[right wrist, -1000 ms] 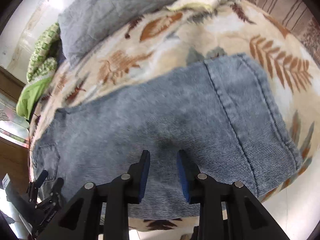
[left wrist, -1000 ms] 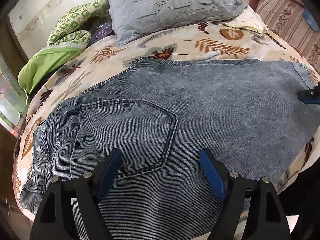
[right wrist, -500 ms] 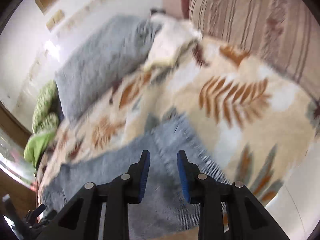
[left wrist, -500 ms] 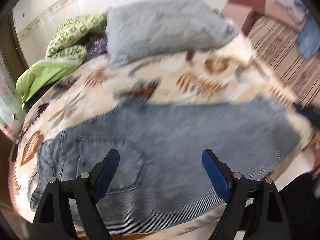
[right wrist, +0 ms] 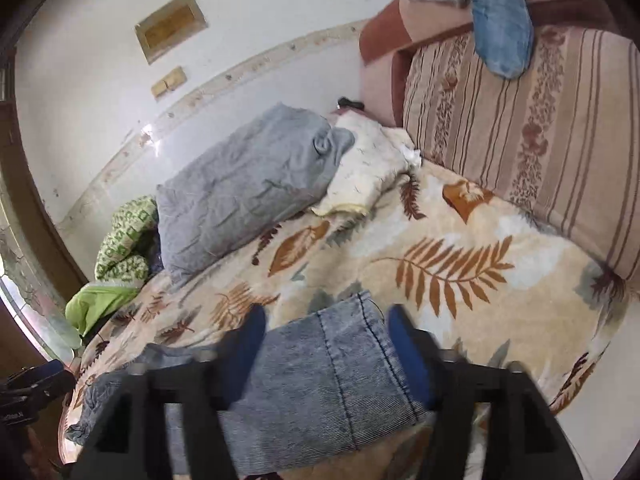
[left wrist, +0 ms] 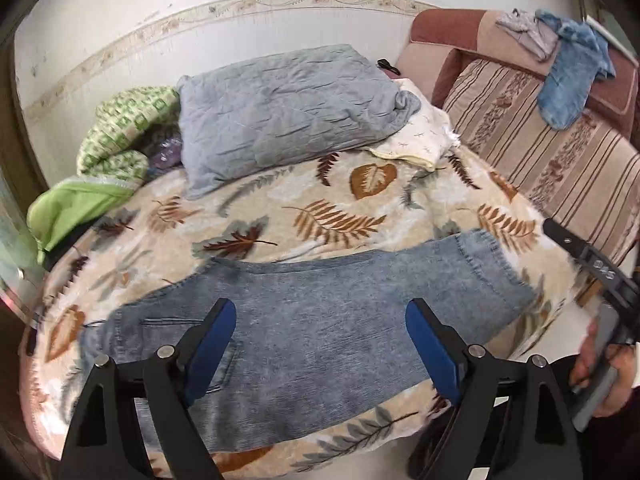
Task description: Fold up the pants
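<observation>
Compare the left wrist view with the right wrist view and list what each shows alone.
Only the left wrist view shows the back pocket of the faded blue denim pants and a hand gripping the other tool. Only the right wrist view shows the hem end up close, between the right gripper fingers, whose jaws have just been opening. Both show the grey quilted pillow and the leaf-print blanket.

White bordered wall (left wrist: 120, 20), striped sofa (left wrist: 540, 152), leaf-patterned bed (left wrist: 320, 216).
</observation>
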Demonstrator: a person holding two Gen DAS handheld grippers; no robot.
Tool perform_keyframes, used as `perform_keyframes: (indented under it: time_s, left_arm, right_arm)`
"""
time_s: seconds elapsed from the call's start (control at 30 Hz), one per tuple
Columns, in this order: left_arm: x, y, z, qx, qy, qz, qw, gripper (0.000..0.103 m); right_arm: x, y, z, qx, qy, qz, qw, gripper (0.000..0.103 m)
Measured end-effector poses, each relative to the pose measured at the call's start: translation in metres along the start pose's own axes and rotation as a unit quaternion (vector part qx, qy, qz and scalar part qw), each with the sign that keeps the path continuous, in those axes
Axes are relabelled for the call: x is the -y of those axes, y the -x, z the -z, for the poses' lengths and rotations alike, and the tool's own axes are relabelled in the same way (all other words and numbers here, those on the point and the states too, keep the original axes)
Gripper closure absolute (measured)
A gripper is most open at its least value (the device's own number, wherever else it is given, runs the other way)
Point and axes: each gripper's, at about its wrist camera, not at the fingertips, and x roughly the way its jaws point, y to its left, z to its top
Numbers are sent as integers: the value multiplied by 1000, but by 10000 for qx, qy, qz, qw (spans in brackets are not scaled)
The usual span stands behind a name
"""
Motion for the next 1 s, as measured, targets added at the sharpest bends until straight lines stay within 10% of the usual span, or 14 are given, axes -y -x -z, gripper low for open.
perform_keyframes:
  time_s: [0.4, 1.0]
  left_arm:
    - [-29, 10, 6, 130, 373, -815, 9959, 15]
    - [-35, -5, 12, 8, 648, -857, 9942, 15]
  right_arm:
    - [-53, 18, 35, -206, 1033, -208, 9942, 31]
    - [-58, 2, 44, -448, 1152, -224, 9921, 31]
